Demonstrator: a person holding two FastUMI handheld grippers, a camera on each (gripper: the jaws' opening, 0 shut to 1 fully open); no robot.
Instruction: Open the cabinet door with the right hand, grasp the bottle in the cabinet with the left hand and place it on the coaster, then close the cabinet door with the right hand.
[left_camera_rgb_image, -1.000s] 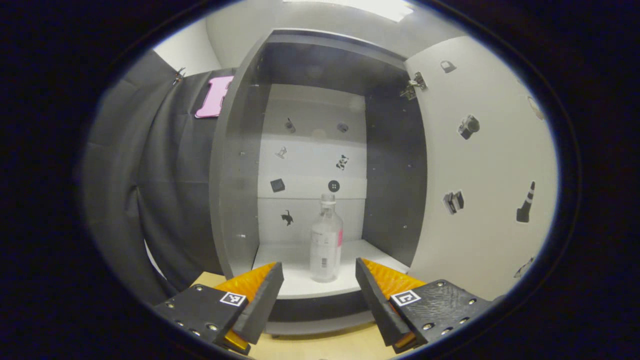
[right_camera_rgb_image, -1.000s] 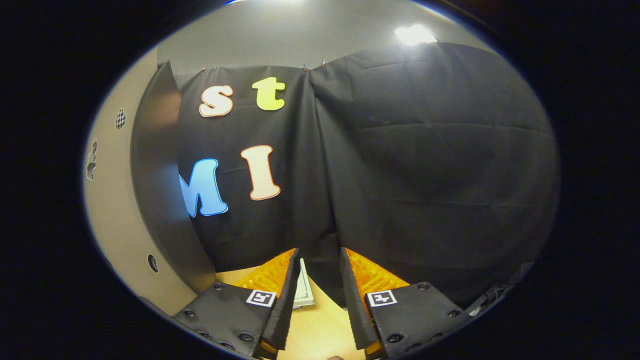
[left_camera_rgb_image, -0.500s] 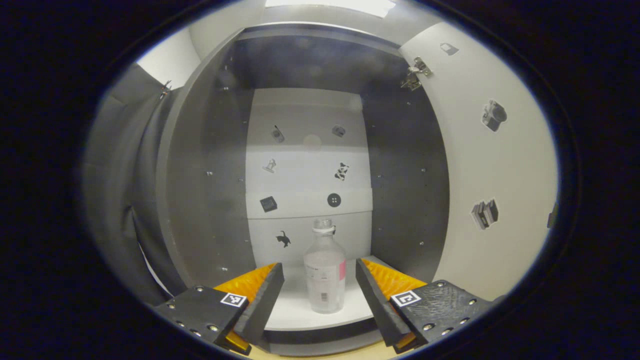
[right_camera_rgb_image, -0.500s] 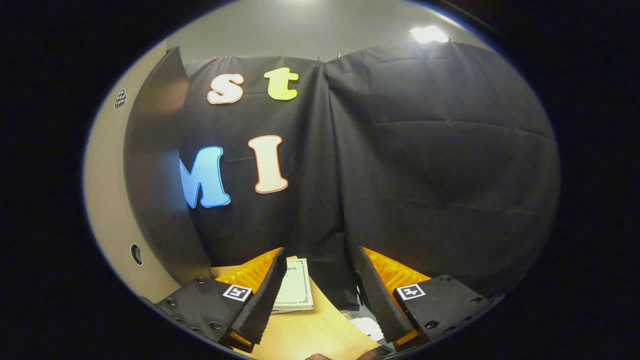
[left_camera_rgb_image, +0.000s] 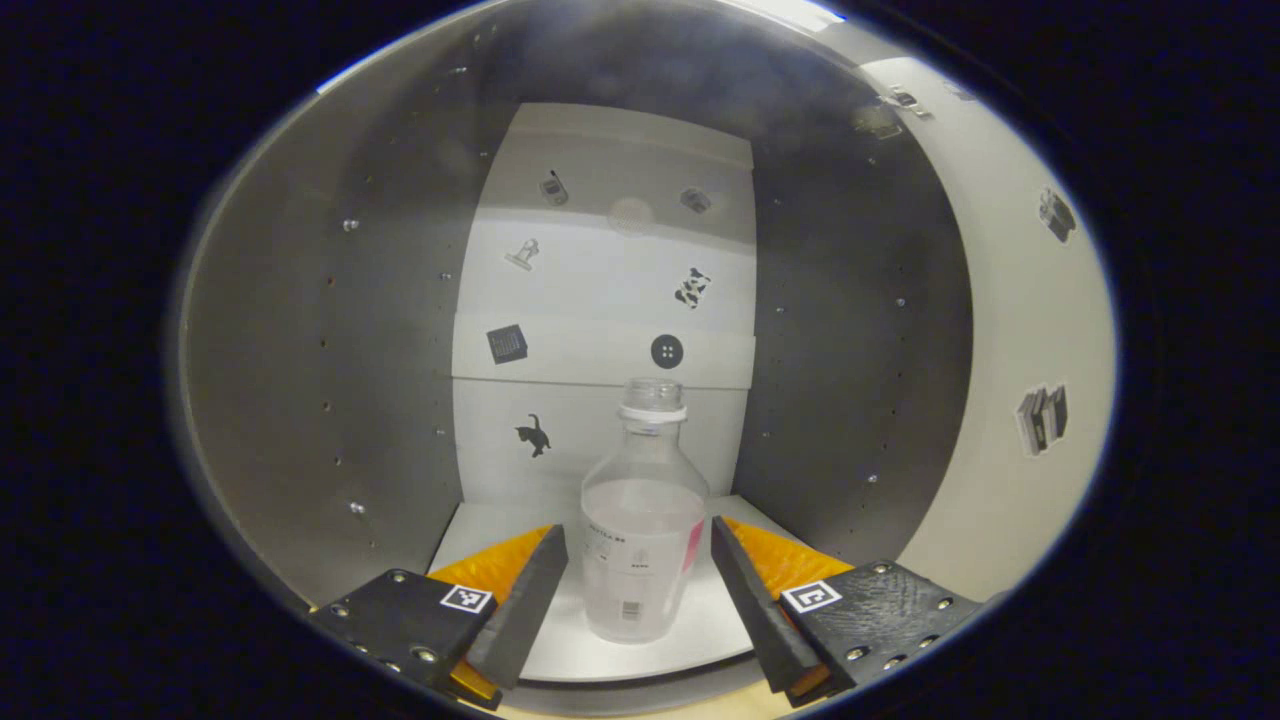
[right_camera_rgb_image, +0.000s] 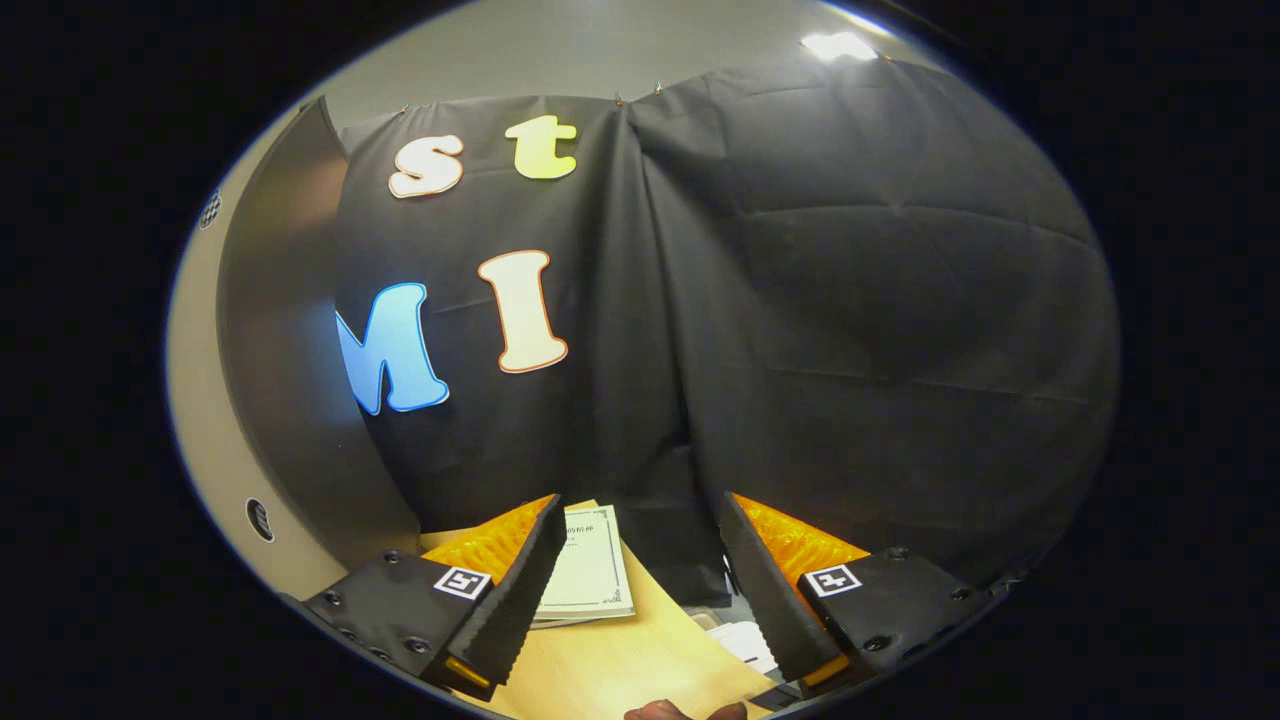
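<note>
The left gripper (left_camera_rgb_image: 638, 590) has its jaws spread wide, one on each side of the bottle (left_camera_rgb_image: 642, 530), neither touching it as far as the left gripper view shows. The bottle stands upright on the white shelf (left_camera_rgb_image: 470, 525) of the cabinet (left_camera_rgb_image: 300, 380), just in front of the gripper and roughly midway between the side walls.

The likely trouble is a knock: the bottle is light, clear plastic with no cap on its ringed neck, apparently empty, so a finger arriving first on one side could tip or skid it on the smooth shelf. Closing too high, on the tapering shoulder, could squeeze it out of the grip; the straight, labelled lower body looks the safer band. Thin walls may also buckle under a hard pinch.

Beyond the bottle, the back panel is pale and matte with small stickers; the side walls are dull grey with rows of peg holes. To the bottle's right the cabinet door (left_camera_rgb_image: 1040, 330) stands swung open.

The right gripper (right_camera_rgb_image: 640, 585) is also spread and empty, over a wooden tabletop (right_camera_rgb_image: 620, 665) with a booklet (right_camera_rgb_image: 590, 575).
</note>
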